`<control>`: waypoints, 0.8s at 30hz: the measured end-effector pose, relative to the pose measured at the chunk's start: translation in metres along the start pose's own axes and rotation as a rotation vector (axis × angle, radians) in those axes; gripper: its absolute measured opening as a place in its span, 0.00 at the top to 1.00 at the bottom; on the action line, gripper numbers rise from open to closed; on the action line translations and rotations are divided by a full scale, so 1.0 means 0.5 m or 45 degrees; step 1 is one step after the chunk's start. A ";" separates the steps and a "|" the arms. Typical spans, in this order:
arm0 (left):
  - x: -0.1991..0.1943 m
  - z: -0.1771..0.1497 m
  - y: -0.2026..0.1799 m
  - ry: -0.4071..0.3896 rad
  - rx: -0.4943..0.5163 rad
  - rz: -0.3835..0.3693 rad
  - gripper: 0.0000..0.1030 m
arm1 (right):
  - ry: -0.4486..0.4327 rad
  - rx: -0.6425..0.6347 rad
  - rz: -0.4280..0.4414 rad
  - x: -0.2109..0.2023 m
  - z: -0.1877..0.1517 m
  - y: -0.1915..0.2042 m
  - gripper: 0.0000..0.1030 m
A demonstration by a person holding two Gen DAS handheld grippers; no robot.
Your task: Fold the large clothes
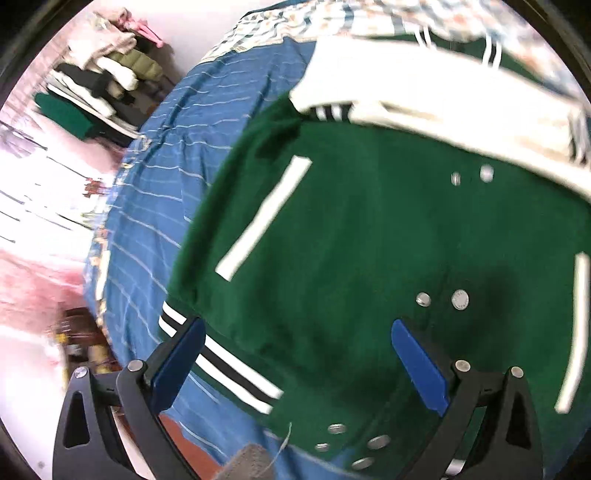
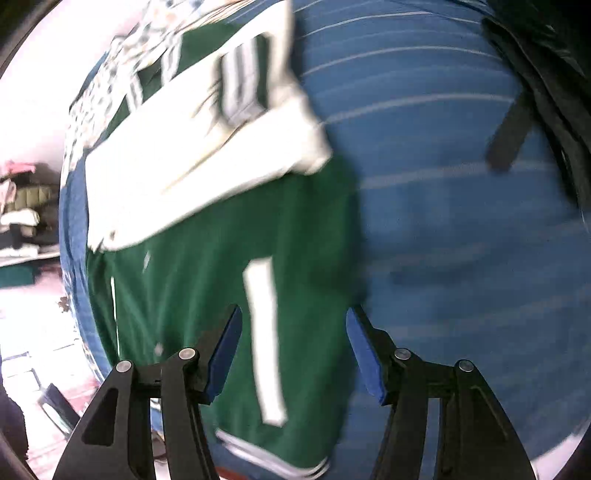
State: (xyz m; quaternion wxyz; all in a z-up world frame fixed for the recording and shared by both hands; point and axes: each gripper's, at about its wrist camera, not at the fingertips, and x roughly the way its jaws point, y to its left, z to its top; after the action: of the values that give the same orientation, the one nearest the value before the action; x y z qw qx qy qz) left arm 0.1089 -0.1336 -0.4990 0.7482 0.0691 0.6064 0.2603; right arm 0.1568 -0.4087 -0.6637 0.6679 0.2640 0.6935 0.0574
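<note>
A green varsity jacket (image 1: 351,236) lies flat on a blue striped bed sheet (image 1: 162,206), snaps up the front, white pocket welts, striped hem. Its white sleeves (image 1: 424,92) are folded across the chest. My left gripper (image 1: 295,328) is open and empty, hovering above the jacket's lower front near the hem (image 1: 229,369). In the right wrist view the same jacket (image 2: 207,280) shows with the white sleeve (image 2: 199,166) across it. My right gripper (image 2: 293,314) is open and empty, above the jacket's right edge by a white pocket welt (image 2: 264,339).
A patterned quilt (image 1: 332,18) lies at the bed's far end. A pile of folded clothes (image 1: 99,81) stands beyond the bed's left side. A dark garment (image 2: 546,74) lies on the sheet (image 2: 461,221) at the far right. The floor (image 1: 33,221) is to the left.
</note>
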 end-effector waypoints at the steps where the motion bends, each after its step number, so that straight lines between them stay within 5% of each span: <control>1: 0.025 -0.005 -0.029 0.047 0.009 0.030 0.00 | 0.001 -0.010 0.006 0.020 0.032 0.000 0.41; 6: 0.100 -0.034 -0.096 0.157 -0.014 0.141 0.00 | 0.029 -0.157 0.020 0.104 0.163 -0.034 0.43; 7: 0.106 -0.035 -0.095 0.153 -0.034 0.148 0.00 | 0.031 -0.196 0.017 0.119 0.181 -0.035 0.48; 8: 0.106 -0.037 -0.095 0.149 -0.046 0.151 0.00 | 0.035 -0.213 0.026 0.151 0.193 -0.019 0.70; 13: 0.113 -0.038 -0.079 0.160 -0.104 0.144 0.00 | 0.024 -0.245 -0.092 0.177 0.223 -0.049 0.82; 16: 0.113 -0.039 -0.068 0.163 -0.118 0.141 0.00 | 0.050 -0.311 -0.137 0.183 0.226 -0.039 0.80; 21: 0.058 -0.042 -0.077 0.126 -0.111 0.190 0.00 | 0.108 -0.356 -0.182 0.148 0.226 -0.034 0.40; 24: -0.034 -0.068 -0.109 0.014 -0.014 0.282 0.00 | 0.089 -0.398 -0.216 0.114 0.216 -0.055 0.36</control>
State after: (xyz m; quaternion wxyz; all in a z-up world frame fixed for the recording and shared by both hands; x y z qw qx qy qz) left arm 0.0915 -0.1954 -0.5158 0.7118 0.1302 0.5978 0.3451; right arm 0.2542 -0.4363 -0.7377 0.6788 0.0955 0.7186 0.1170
